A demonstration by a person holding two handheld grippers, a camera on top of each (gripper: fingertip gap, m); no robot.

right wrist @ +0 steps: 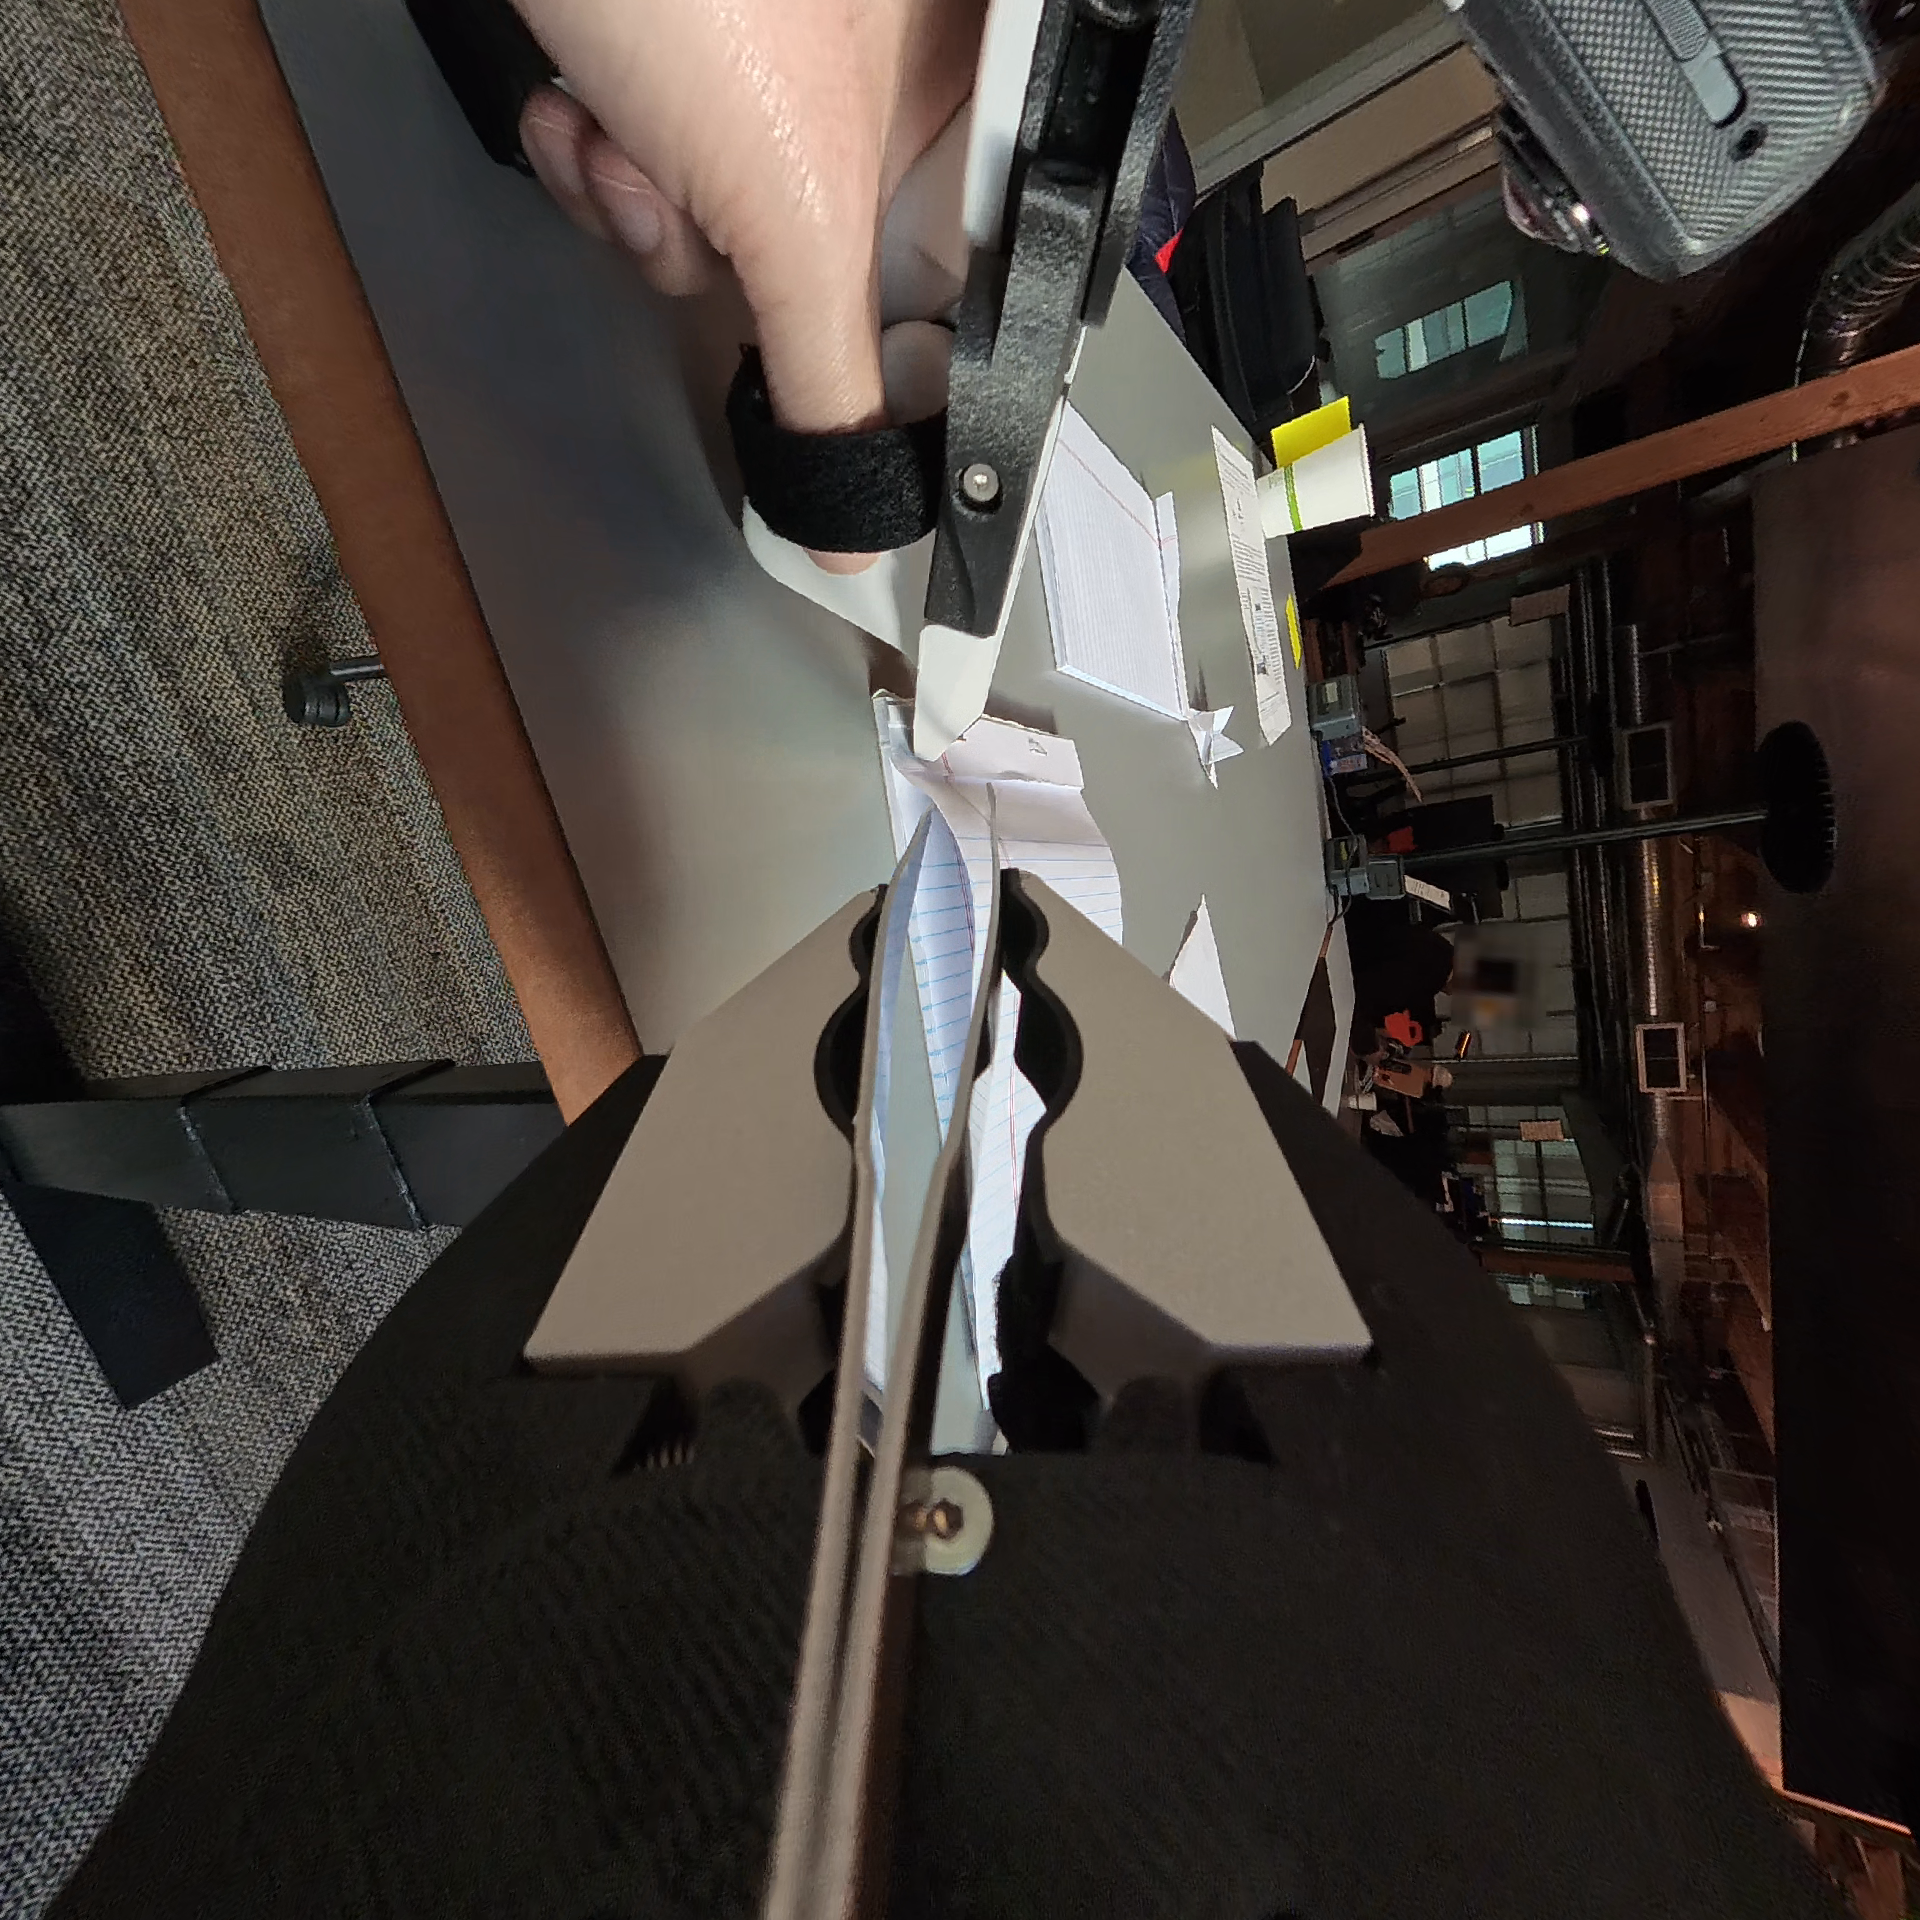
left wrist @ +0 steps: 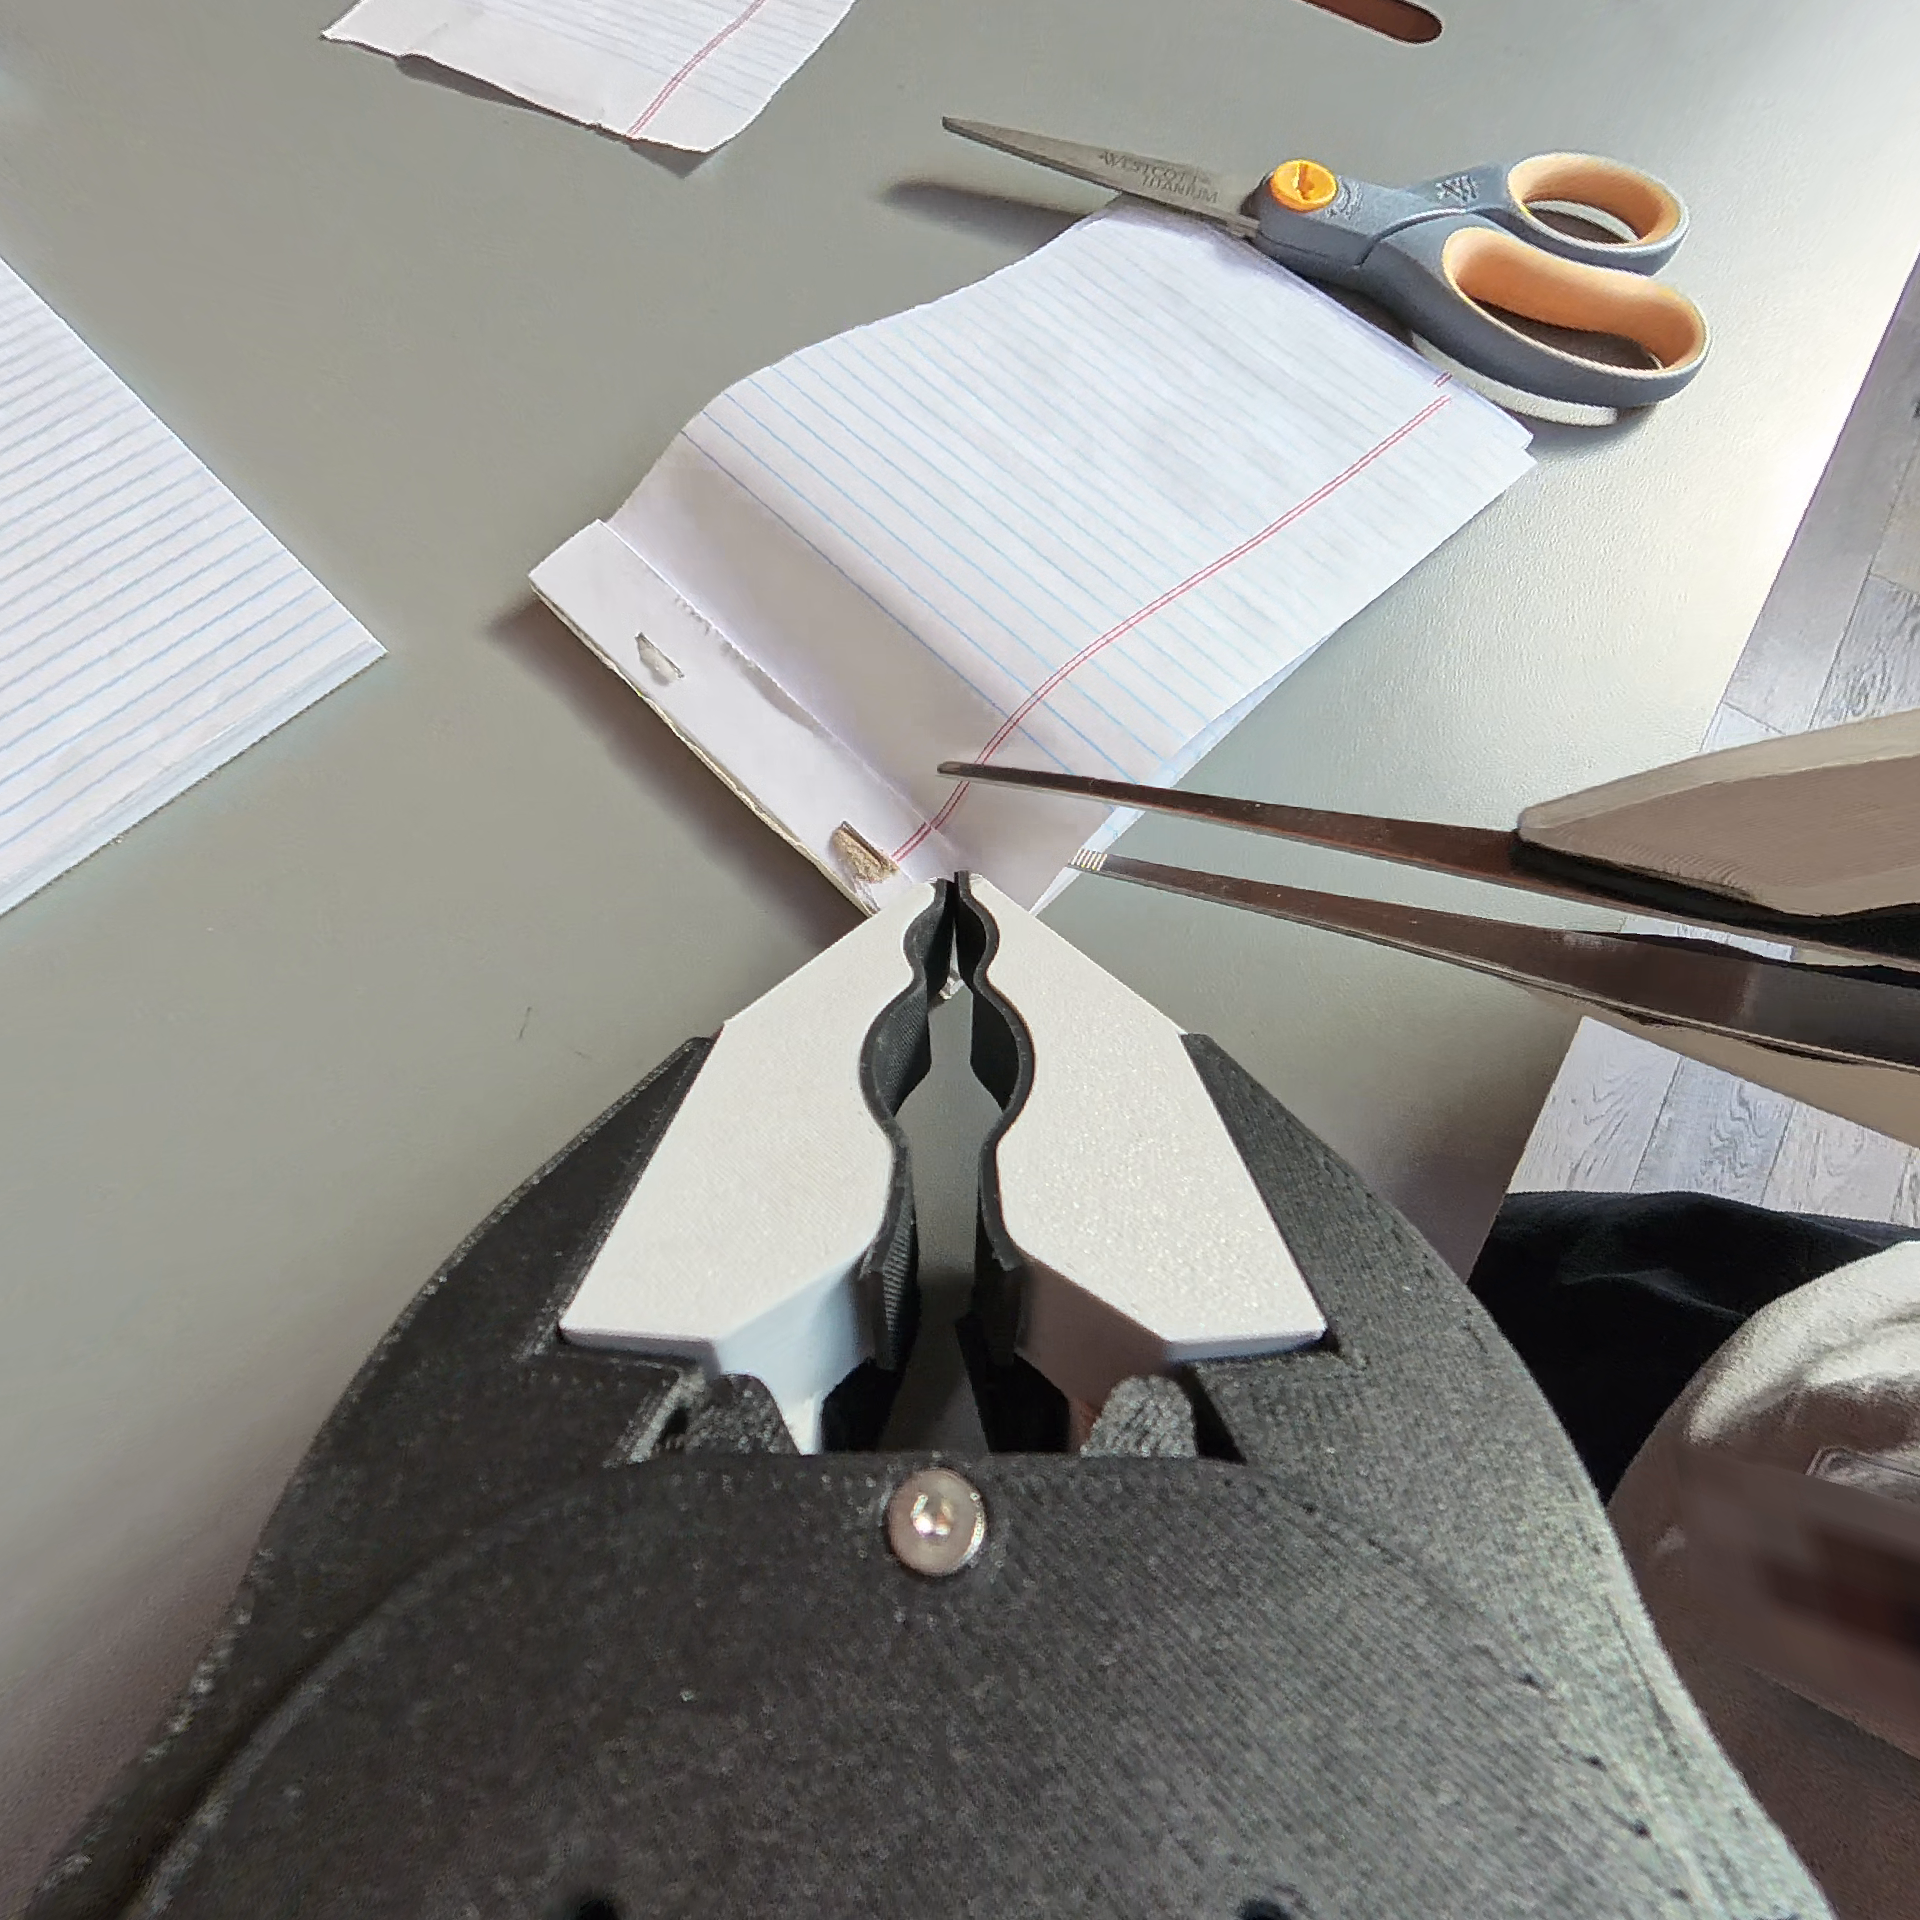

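My left gripper [left wrist: 956, 883] sits low over the grey table [left wrist: 312, 416], its white fingers [left wrist: 790, 1122] drawn together at the tips and pinching the near corner of the pad [left wrist: 987, 551], right by the red margin line. Just to its right, two thin steel blades [left wrist: 1299, 831] reach in from the right edge, slightly parted, their points over that same corner of the pad.

In the right wrist view those blades [right wrist: 883, 1195] run up between the fingers of my right gripper [right wrist: 951, 883]. The fingers stand a little apart with the blades and the lifted lined sheet [right wrist: 940, 987] showing between them; I cannot tell whether they are pressing on the blades. Past the tips, the left gripper [right wrist: 940, 727] comes down onto the pad's end, carried by a hand [right wrist: 769, 197] with a black strap [right wrist: 831, 488] round one finger.

Farther out in the left view, grey and orange scissors [left wrist: 1455, 249] lie shut on the table, touching the pad's far edge. A loose lined sheet [left wrist: 135, 582] lies well to the left, and a torn scrap [left wrist: 613, 62] at the far edge. In the right view a paper cup [right wrist: 1320, 478] stands at the table's far end.
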